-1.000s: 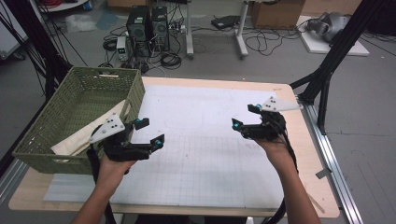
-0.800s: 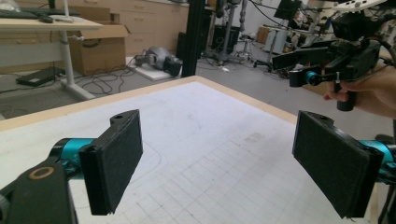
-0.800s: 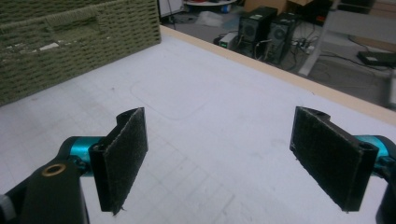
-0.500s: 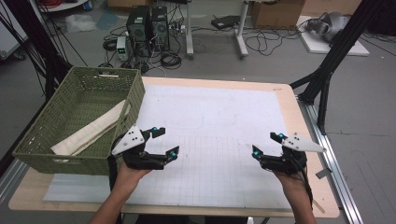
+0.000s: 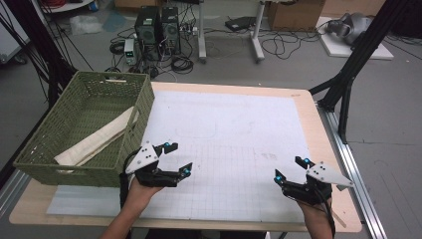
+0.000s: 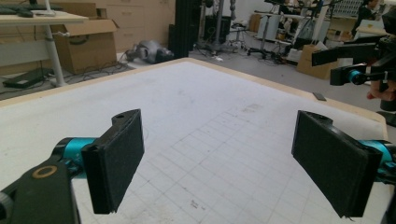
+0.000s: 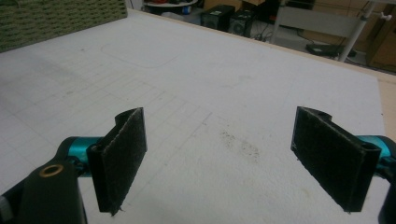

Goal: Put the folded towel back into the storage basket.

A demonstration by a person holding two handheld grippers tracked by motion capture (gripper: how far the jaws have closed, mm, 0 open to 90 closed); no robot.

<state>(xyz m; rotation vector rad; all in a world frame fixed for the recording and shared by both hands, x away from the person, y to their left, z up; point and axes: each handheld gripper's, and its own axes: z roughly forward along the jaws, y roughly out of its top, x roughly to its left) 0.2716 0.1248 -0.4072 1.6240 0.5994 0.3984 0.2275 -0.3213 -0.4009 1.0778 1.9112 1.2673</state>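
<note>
The folded cloth (image 5: 97,140) is lying inside the green woven basket (image 5: 35,164), running diagonally from the near left corner up toward the right wall, with its upper end leaning on that wall's rim. We are seeing the basket sitting on the left part of the table (image 5: 308,107), partly on the white gridded mat (image 5: 234,134) and partly on the bare wooden edge.

We are holding the left gripper (image 5: 178,159) just to the right of the basket's near right corner, above the mat and apart from the cloth. Its jaws are standing spread wide with nothing between them; in the left gripper view, we are seeing only bare mat between the two black pads (image 6: 114,163).

We are holding the right gripper (image 5: 290,169) well apart from the left one, near the mat's near right corner. Its jaws are likewise spread wide and empty, and the right gripper view is showing bare mat with a faint dark smudge (image 7: 240,142) between the pads (image 7: 122,154). In that same view, we are seeing the basket wall at the upper left.

Beyond the table, computer towers (image 5: 158,25) and loose cables are lying on the floor.
</note>
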